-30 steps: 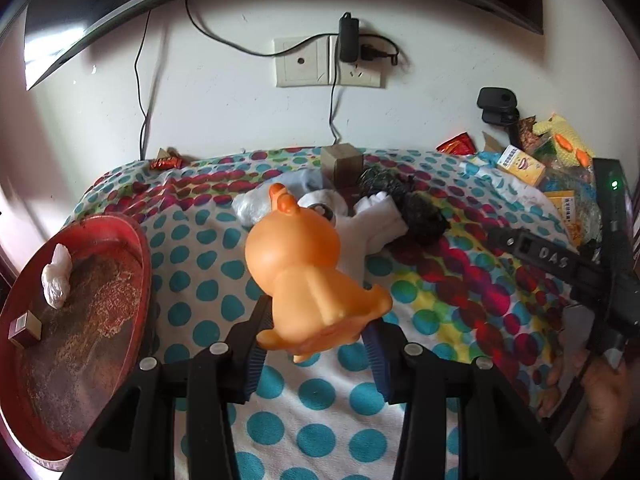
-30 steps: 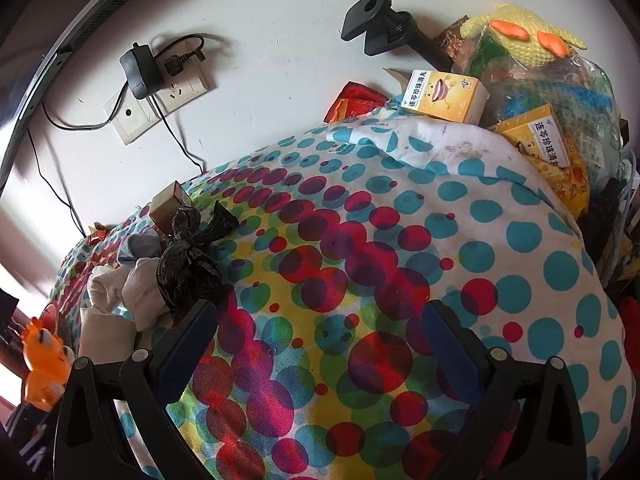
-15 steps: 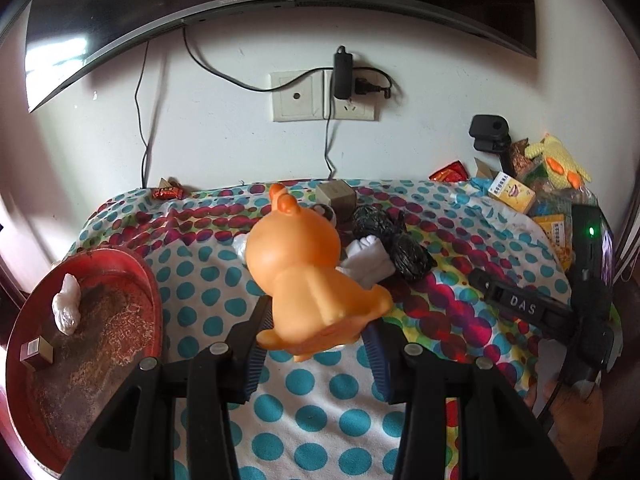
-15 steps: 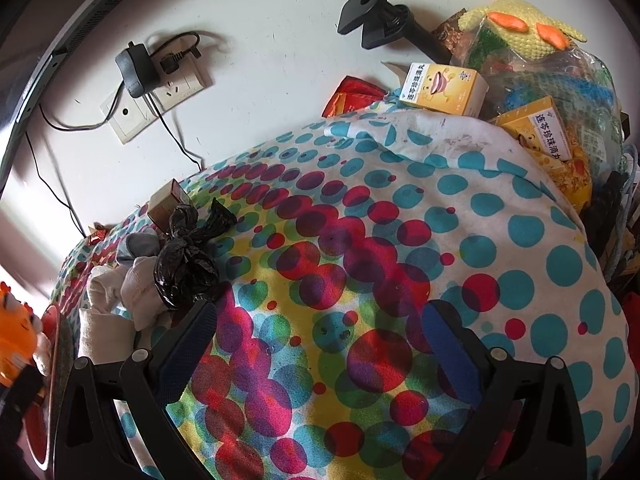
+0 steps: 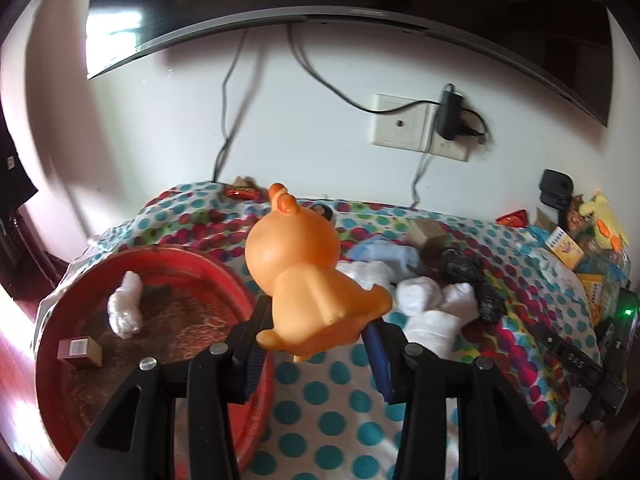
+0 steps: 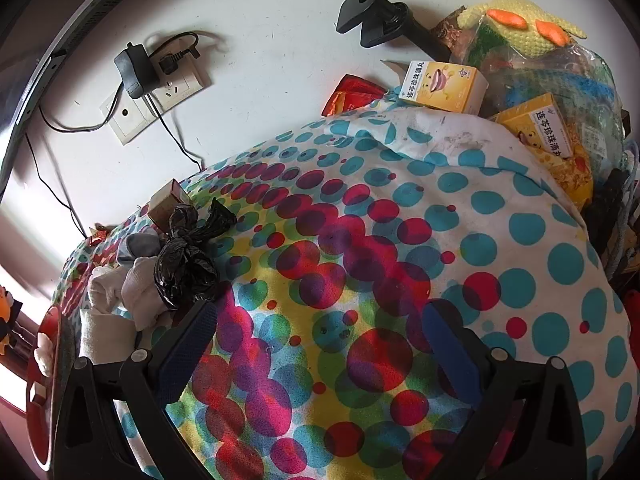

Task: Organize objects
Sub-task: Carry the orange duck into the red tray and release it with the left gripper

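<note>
My left gripper (image 5: pixel 316 336) is shut on an orange rubber duck (image 5: pixel 304 276), held in the air by its lower body. Just left of the duck lies a round red tray (image 5: pixel 60 400); a white wrapped bundle (image 5: pixel 126 308) and a small brown box (image 5: pixel 80 353) rest in it. To the right of the duck, white rolled socks (image 5: pixel 432 312), a black plastic bag (image 5: pixel 468 280) and a cardboard box (image 5: pixel 428 232) lie on the polka-dot cloth. My right gripper (image 6: pixel 320 336) stands open above the cloth, with nothing between its fingers; the black bag (image 6: pixel 184 264) and socks (image 6: pixel 120 292) lie to its left.
Yellow medicine boxes (image 6: pixel 444 86), a knitted yellow toy (image 6: pixel 520 28) in a plastic bag and a black clamp mount (image 6: pixel 376 20) crowd the far right corner. A wall socket with a charger (image 5: pixel 448 116) and cables hangs behind. The other gripper's black body (image 5: pixel 580 360) shows at the right.
My left gripper has lifted and swung left with the duck, so the red tray now lies close beside it. The right gripper has stayed still; the duck has slid toward its view's left edge.
</note>
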